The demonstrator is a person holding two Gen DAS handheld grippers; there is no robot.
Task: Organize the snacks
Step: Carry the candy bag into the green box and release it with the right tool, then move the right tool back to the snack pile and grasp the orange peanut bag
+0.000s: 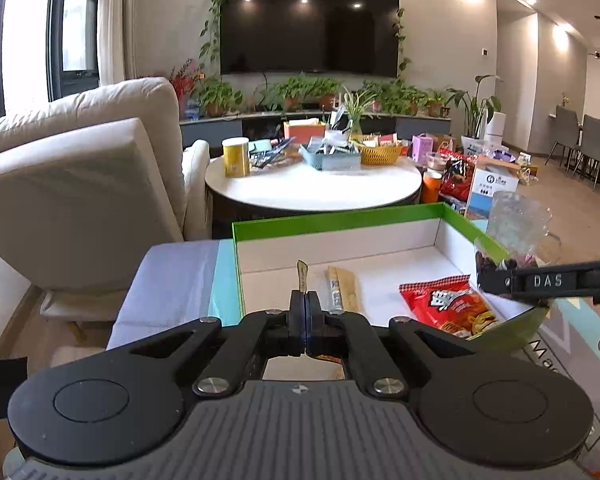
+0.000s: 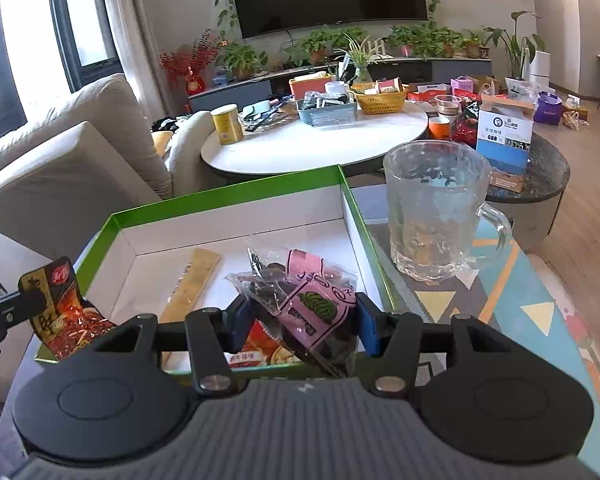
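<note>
Partly done: two snacks already lie in the green box (image 2: 228, 196).
Left gripper (image 1: 305, 312) jaws pinch a red packet (image 2: 66, 312); right gripper (image 2: 298, 322) jaws clamp the pink bag (image 2: 316, 304); both hang above the box.

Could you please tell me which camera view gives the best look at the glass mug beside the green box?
The right wrist view: the glass mug stands whole and unobstructed just right of the green box, handle and base visible. In the left wrist view only its upper part shows near the frame's edge, the rest hidden behind the right gripper.
</note>
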